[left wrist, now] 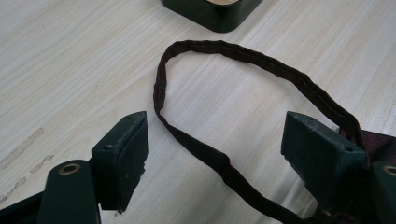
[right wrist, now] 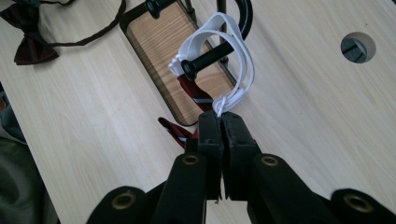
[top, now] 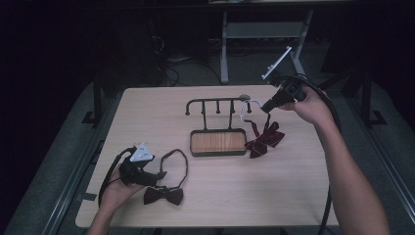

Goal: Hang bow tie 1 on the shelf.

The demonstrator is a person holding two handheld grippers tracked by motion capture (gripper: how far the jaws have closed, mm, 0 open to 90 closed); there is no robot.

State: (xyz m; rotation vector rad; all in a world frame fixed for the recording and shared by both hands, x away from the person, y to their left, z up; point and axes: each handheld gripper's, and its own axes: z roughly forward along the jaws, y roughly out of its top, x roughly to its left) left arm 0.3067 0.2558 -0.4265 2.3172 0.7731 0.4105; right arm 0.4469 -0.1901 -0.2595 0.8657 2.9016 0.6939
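Left gripper [left wrist: 215, 154]: jaws wide apart, the dark bow tie strap [left wrist: 205, 154] lying on the surface between them, untouched. Right gripper [right wrist: 220, 122]: jaws clamped on white elastic band [right wrist: 233, 56], looped over the rack peg [right wrist: 208, 58] just beyond the jaws; red bow tie [top: 264, 139] hangs below them.

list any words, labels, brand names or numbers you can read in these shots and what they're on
None: no readable text in any view.
The grey plate on the left gripper has small dark marks, too small to tell whether they are letters.
The stand's wooden tray, the dark bow tie, the red bow tie and its white elastic band bear no lettering.
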